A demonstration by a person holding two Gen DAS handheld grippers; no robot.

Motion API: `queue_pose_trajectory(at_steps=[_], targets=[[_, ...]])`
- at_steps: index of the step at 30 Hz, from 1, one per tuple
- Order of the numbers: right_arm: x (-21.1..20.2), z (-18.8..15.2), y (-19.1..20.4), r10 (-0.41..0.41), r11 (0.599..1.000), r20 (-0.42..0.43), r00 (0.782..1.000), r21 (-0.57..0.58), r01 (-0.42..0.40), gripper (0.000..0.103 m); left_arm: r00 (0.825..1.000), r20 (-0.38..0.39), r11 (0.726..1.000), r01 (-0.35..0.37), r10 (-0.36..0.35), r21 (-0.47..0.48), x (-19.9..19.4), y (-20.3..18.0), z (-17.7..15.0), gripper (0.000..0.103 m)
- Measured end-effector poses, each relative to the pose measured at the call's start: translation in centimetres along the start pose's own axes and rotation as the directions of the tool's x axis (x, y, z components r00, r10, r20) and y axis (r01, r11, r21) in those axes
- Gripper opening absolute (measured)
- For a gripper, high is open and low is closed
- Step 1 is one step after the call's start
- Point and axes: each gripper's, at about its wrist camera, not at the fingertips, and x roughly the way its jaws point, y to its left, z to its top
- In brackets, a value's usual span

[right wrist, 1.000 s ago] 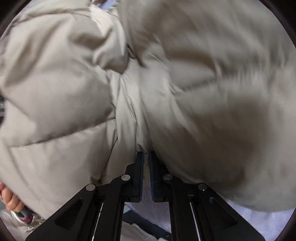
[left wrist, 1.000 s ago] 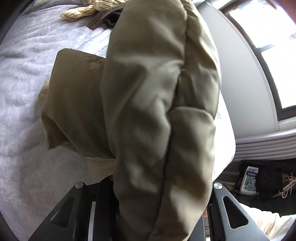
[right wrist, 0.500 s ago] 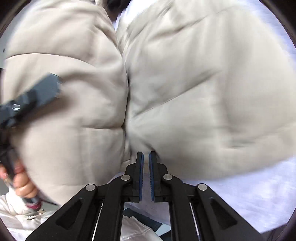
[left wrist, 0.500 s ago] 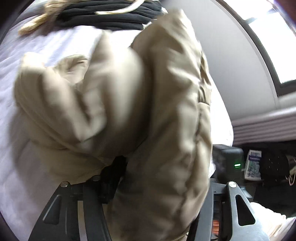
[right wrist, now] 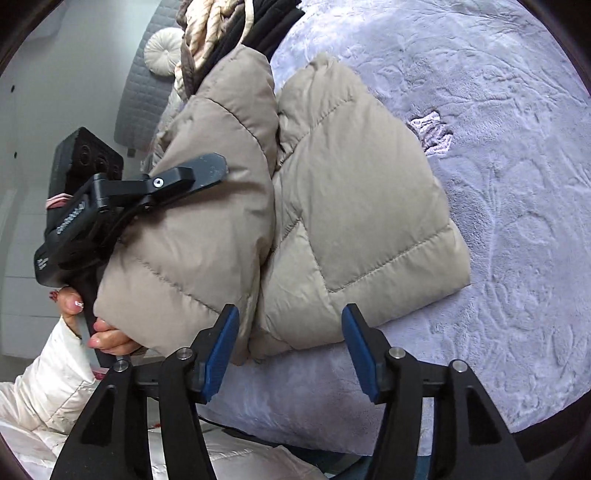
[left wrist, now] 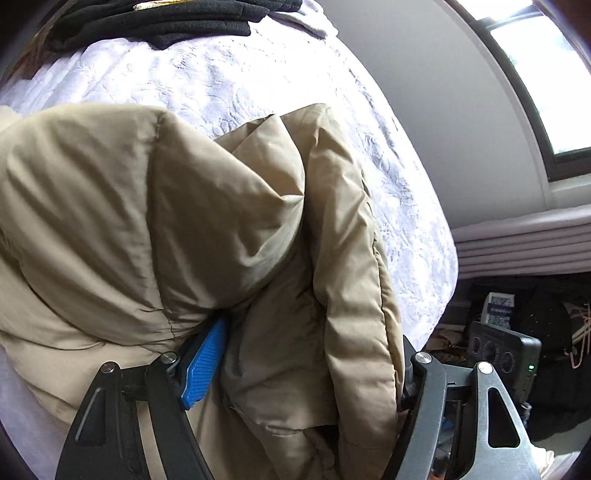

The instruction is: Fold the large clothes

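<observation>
A beige puffer jacket (right wrist: 351, 206) lies folded in two puffy halves on the lavender bedspread (right wrist: 509, 192). My right gripper (right wrist: 290, 312) is at the jacket's near edge. Its jaws are opening, and the blue pads stand wide apart without pressing the cloth. My left gripper (left wrist: 314, 332) is at the jacket's other side, also opening. A thick roll of the jacket (left wrist: 184, 206) fills the gap, but the bared blue pad (left wrist: 203, 369) is clear of the cloth. In the right wrist view, one left finger (right wrist: 207, 170) rests over the jacket's left half, held by a hand (right wrist: 107, 336).
Folded black clothes (left wrist: 166, 18) and a cream cable-knit garment (right wrist: 207, 33) lie at the bed's far end, beside a round cushion (right wrist: 162, 48). The bed's edge drops to a cluttered floor with a black device (left wrist: 502, 354) under the window (left wrist: 546, 74). A white sleeve (right wrist: 55, 391) is lower left.
Both grippers were shut on the jacket and have opened. The right one has drawn back, so the whole folded jacket now shows on the bed. The left has sunk with its side of the jacket.
</observation>
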Motion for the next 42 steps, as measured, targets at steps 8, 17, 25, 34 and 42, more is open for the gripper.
queue_pose_trajectory(at_steps=[8,17,25,34,42], targets=[[-3.9,-0.9,-0.5,0.005,0.997,0.092,0.996,-0.074,0.002,0.087,0.999,0.021,0.998,0.051,-0.05,-0.044,1.8,0.9,-0.1,0.074],[-0.4,-3.1,7.1,-0.043,0.947,0.018,0.999,-0.317,0.046,0.087,0.999,0.033,0.997,0.043,-0.041,-0.063,2.7,1.8,-0.4,0.074],[1.6,-1.8,4.4,-0.213,0.963,0.092,0.973,-0.147,0.225,0.05,0.937,0.317,0.977,-0.186,0.145,0.104,-5.0,-0.4,-0.3,0.074],[-0.3,-1.4,6.6,-0.225,0.929,0.134,0.965,-0.269,0.254,0.019,0.849,0.306,0.899,-0.434,0.43,-0.058,-2.7,7.2,0.3,0.074],[-3.6,-2.9,1.7,-0.298,0.947,0.165,0.94,-0.072,0.313,0.013,0.859,0.317,0.894,-0.443,0.403,0.063,2.2,2.2,3.4,0.074]])
